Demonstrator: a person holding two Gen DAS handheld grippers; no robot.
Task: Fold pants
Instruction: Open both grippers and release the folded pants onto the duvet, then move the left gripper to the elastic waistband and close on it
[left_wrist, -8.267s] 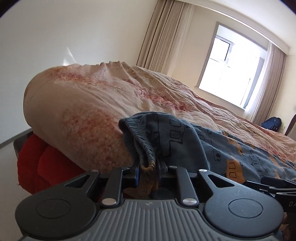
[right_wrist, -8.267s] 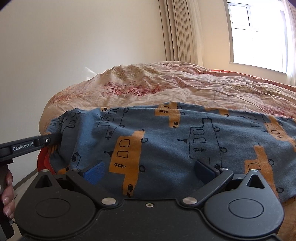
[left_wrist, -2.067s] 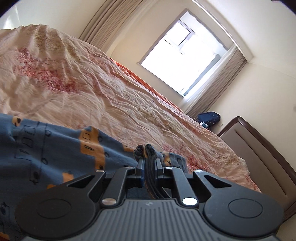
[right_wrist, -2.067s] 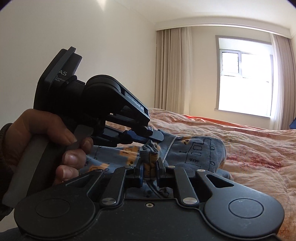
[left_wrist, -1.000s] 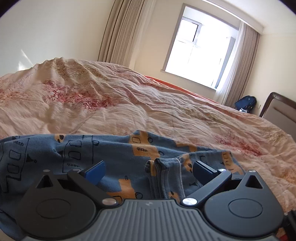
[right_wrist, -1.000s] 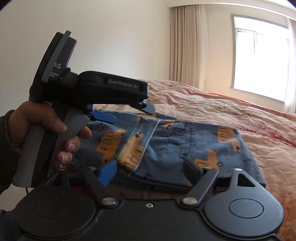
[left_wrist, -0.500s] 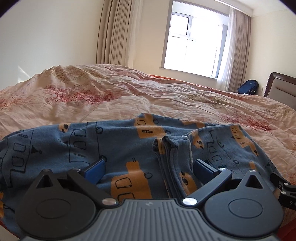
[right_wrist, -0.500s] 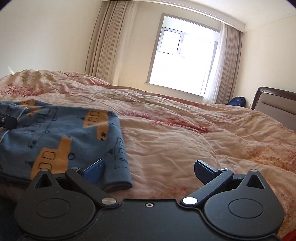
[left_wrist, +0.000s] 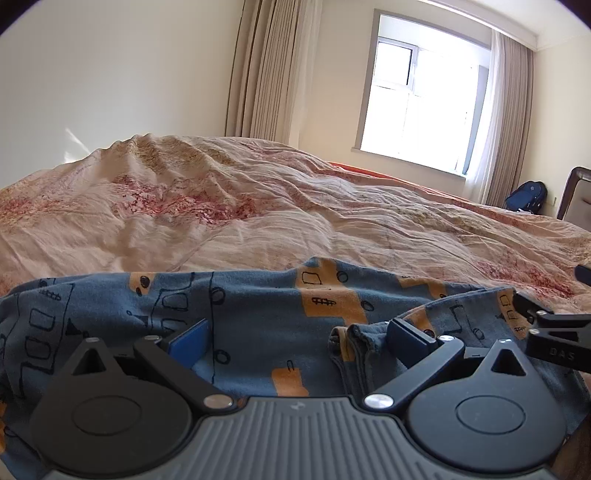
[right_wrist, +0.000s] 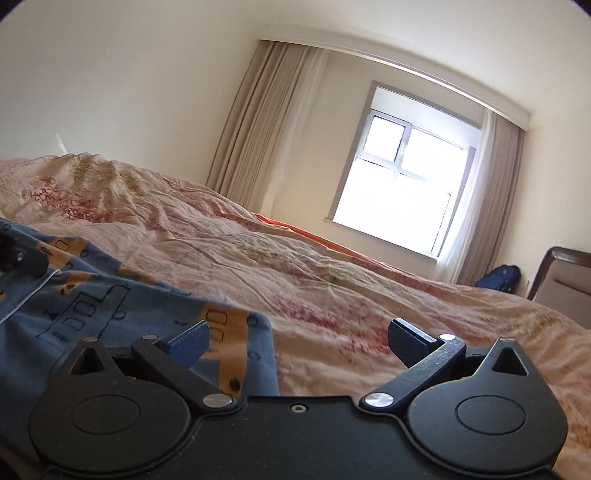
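Both claws had let go since two seconds earlier, when each was pinched on bunched cloth; left claw (left_wrist: 297, 339) now stood with its fingers well apart, hovering low over the pants (left_wrist: 258, 306); right claw (right_wrist: 297, 338) likewise spread and holding nothing, its view swung off toward the window (right_wrist: 402, 195); pants lay on the bed (left_wrist: 295, 206) near its edge, blue with orange print, doubled over; a bunched hem or waistband ridge (left_wrist: 354, 343) sat raised just inside the left claw's right finger (left_wrist: 410, 338); in the right view the folded corner (right_wrist: 236, 332) of the pants lay under the left finger (right_wrist: 190, 341); judged: a fold had just been laid down and released; remaining work likely smoothing the ridge or one more fold; risk that the lump stays uneven.
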